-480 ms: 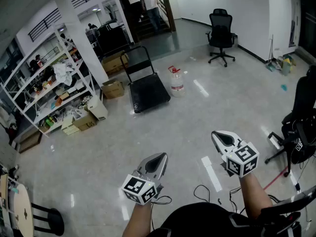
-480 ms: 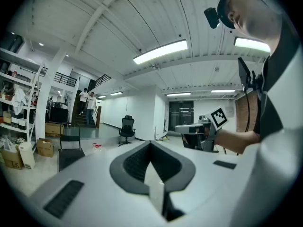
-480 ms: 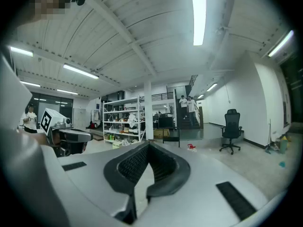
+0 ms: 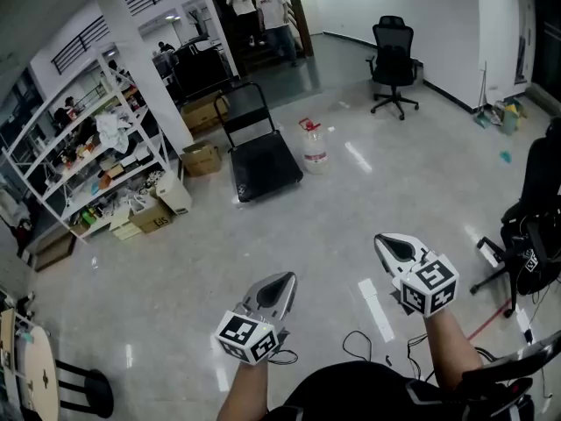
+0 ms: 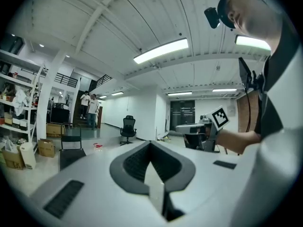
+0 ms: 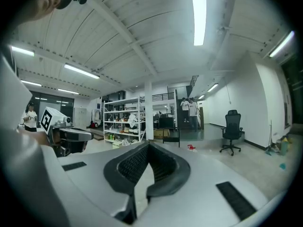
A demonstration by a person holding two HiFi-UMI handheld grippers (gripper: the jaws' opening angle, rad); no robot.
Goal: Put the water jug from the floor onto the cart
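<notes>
A clear water jug (image 4: 314, 145) with a red cap stands on the grey floor far ahead. Just left of it sits a black platform cart (image 4: 263, 164) with its handle upright. Both grippers are held near my body, far from the jug. My left gripper (image 4: 287, 279) is shut and empty. To its right, my right gripper (image 4: 382, 242) is also shut with nothing in it. From the left gripper view the jug (image 5: 97, 145) is a small red-topped shape far off, beside the cart (image 5: 71, 153). The right gripper view shows the jug (image 6: 191, 147) far away too.
A white shelf rack (image 4: 92, 156) full of clutter lines the left, with cardboard boxes (image 4: 202, 157) on the floor by it. A black office chair (image 4: 392, 64) stands at the back, another chair (image 4: 535, 226) at the right. Two people (image 4: 261, 3) stand in the far doorway.
The two people in the far doorway have shifted slightly to the right. Both grippers have stayed where they were.
</notes>
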